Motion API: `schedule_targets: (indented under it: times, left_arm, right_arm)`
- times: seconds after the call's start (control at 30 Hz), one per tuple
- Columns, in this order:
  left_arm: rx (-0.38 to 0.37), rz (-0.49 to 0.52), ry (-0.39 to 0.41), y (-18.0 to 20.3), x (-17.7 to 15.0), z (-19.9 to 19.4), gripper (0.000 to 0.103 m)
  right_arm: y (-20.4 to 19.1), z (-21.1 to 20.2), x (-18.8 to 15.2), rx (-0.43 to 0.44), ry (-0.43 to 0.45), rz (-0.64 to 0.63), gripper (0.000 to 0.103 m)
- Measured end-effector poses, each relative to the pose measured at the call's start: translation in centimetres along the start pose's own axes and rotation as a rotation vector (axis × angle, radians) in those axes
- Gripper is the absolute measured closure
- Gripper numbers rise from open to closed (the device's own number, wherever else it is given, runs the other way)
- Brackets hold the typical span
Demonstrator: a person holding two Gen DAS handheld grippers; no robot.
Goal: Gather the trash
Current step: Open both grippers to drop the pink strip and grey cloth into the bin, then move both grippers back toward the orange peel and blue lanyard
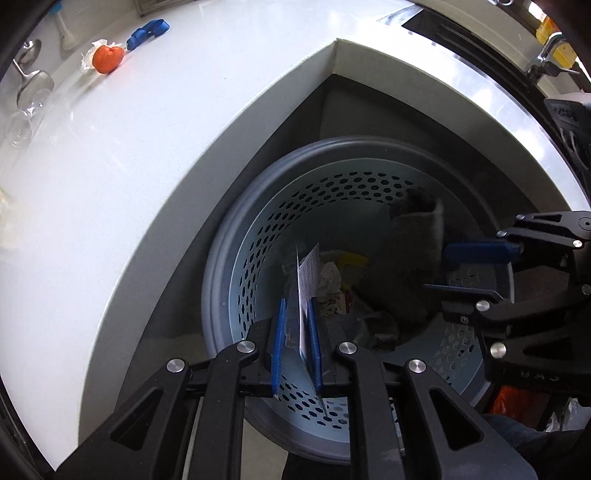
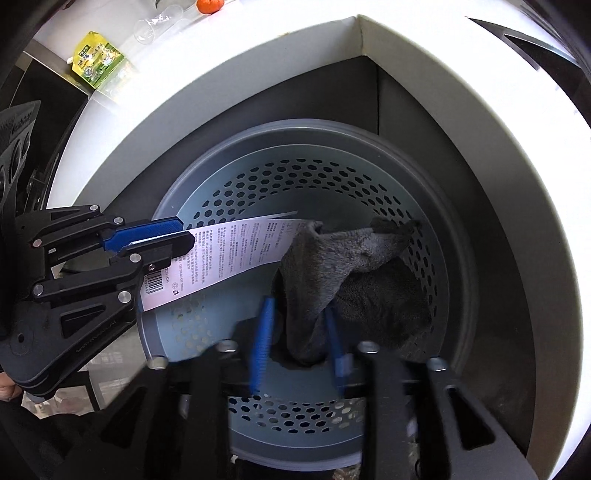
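Observation:
A pale blue perforated trash basket [image 1: 258,236] stands on the floor beside the white counter; it also shows in the right wrist view [image 2: 207,206]. My left gripper [image 1: 297,325] is shut on a white printed paper label [image 1: 308,273], held over the basket mouth; the label also shows in the right wrist view [image 2: 236,247]. My right gripper [image 2: 299,325] is shut on a grey fuzzy cloth [image 2: 332,266] that hangs into the basket; the cloth also shows in the left wrist view [image 1: 410,254]. Crumpled wrappers [image 1: 332,284] lie at the basket bottom.
The white counter [image 1: 147,147] wraps around the basket. On it lie an orange fruit [image 1: 107,59], a blue object [image 1: 147,33], a metal spoon [image 1: 33,81] and clear cups [image 1: 22,125]. A green-yellow pouch [image 2: 96,62] sits on the counter in the right wrist view.

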State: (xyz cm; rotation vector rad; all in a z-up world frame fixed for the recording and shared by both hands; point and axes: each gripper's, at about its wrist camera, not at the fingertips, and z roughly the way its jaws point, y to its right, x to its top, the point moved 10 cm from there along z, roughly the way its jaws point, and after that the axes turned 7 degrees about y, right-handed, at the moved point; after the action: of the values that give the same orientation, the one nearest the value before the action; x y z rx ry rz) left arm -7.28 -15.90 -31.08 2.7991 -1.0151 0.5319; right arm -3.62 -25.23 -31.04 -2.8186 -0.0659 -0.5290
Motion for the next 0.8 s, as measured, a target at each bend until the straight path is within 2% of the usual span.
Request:
schedule_targets:
  times: [0.03, 0.1, 0.17, 0.3, 0.43, 0.8]
  left_arm:
    - [0.006, 0.006, -0.005, 0.0, -0.1, 0.1, 0.080]
    - [0.043, 0.023, 0.006, -0.3, 0.0, 0.0, 0.034]
    - [0.078, 0.031, 0.050, -0.6, 0.4, -0.8, 0.019]
    - [0.090, 0.037, 0.077, -0.8, 1.0, -2.0, 0.013]
    - [0.097, 0.005, 0.103, -1.9, 1.3, -3.2, 0.013]
    - [0.053, -0.087, 0.220, -3.9, 3.3, -9.0, 0.010]
  right_arm:
    - [-0.1, -0.1, 0.1, 0.005, 0.000, 0.001, 0.053]
    - [-0.2, -0.4, 0.2, 0.012, 0.002, 0.011, 0.052]
    - [-0.2, -0.7, 0.3, 0.016, 0.008, 0.012, 0.050]
    - [-0.7, -1.8, 1.0, 0.028, 0.034, 0.008, 0.050]
    - [-1.4, -2.9, 1.8, 0.041, 0.064, -0.006, 0.050]
    - [-3.0, -8.4, 5.2, 0.091, 0.217, -0.022, 0.050]
